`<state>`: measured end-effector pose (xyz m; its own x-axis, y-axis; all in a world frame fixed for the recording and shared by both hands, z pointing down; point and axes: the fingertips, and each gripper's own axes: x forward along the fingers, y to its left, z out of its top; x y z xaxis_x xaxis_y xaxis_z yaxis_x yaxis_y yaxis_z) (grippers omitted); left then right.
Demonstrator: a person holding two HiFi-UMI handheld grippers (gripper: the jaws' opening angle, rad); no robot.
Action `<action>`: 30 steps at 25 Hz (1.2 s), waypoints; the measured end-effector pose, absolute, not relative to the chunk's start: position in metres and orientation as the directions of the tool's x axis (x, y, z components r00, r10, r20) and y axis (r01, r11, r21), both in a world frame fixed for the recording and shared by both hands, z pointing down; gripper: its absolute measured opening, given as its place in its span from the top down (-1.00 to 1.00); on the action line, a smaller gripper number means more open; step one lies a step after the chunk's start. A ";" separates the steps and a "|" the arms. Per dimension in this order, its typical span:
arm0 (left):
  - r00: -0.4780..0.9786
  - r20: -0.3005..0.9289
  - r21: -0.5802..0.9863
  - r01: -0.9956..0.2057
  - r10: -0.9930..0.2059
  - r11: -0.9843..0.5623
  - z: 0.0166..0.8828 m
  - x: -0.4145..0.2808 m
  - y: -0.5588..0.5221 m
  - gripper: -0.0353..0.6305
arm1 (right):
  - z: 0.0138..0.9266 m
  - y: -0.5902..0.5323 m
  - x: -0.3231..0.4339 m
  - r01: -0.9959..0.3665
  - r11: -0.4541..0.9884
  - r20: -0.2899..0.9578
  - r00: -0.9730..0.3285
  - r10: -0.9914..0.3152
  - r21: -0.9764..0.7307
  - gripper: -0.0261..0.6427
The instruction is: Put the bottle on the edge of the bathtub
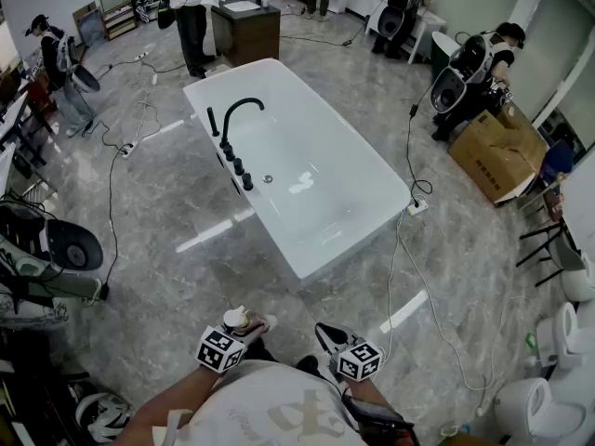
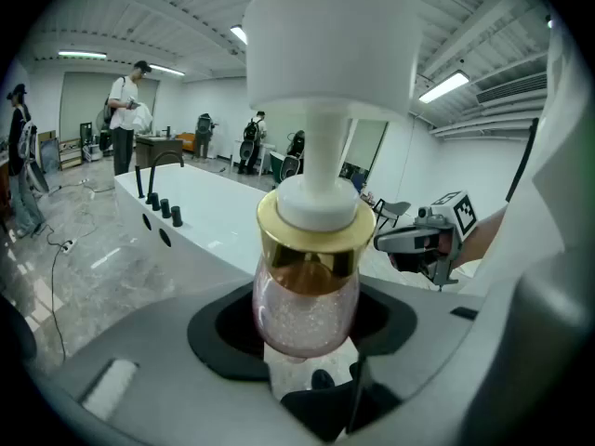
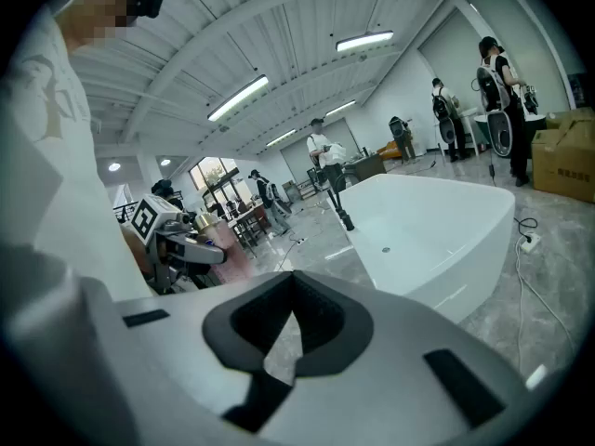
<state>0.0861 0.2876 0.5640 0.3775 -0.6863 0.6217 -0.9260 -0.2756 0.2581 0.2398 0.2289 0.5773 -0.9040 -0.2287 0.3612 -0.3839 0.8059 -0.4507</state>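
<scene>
A pump bottle [image 2: 307, 309] with a pink glittery body, gold collar and white pump head stands upright between the jaws of my left gripper [image 2: 307, 347], which is shut on it. In the head view this bottle [image 1: 240, 321] and the left gripper [image 1: 251, 324] sit low in the frame, above grey floor, well short of the white bathtub [image 1: 386, 182]. My right gripper [image 1: 325, 332] hangs beside it with the jaws together and nothing between them [image 3: 293, 328]. The bathtub [image 3: 437, 221] lies ahead, its near corner pointing toward me. From the right gripper view, the left gripper [image 3: 186, 249] shows at the left.
A black faucet [image 1: 237, 110] and several black knobs line the tub's left rim. Cables and a power strip [image 1: 416, 206] trail over the marble floor right of the tub. A cardboard box [image 1: 497, 151], toilets [image 1: 558, 333], a wooden cabinet [image 1: 246, 31] and several people stand around.
</scene>
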 end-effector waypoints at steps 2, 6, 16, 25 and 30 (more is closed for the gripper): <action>0.377 0.616 0.264 -0.926 -0.692 -0.269 0.560 0.108 0.285 0.24 | 0.575 0.227 0.266 -0.396 0.800 0.358 -0.901 -0.244 -0.450 0.91; 0.376 0.608 0.262 -0.927 -0.699 -0.270 0.556 0.150 0.283 0.24 | 0.575 0.224 0.309 -0.403 0.800 0.359 -0.898 -0.253 -0.445 0.91; 0.315 0.625 0.232 -0.949 -0.714 -0.216 0.561 0.197 0.305 0.24 | 0.582 0.231 0.343 -0.362 0.810 0.327 -0.918 -0.225 -0.461 0.90; 0.290 0.642 0.223 -0.956 -0.709 -0.189 0.565 0.220 0.314 0.24 | 0.596 0.246 0.373 -0.366 0.783 0.329 -0.919 -0.218 -0.503 0.90; 0.289 0.654 0.217 -0.957 -0.699 -0.193 0.565 0.232 0.308 0.24 | 0.598 0.242 0.382 -0.360 0.779 0.334 -0.920 -0.205 -0.514 0.90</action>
<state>0.2322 0.3081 0.5654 0.2893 -0.6992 0.6538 -0.9569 -0.1930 0.2170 0.3822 0.2415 0.5979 -0.9200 -0.2050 0.3340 -0.3601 0.7786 -0.5139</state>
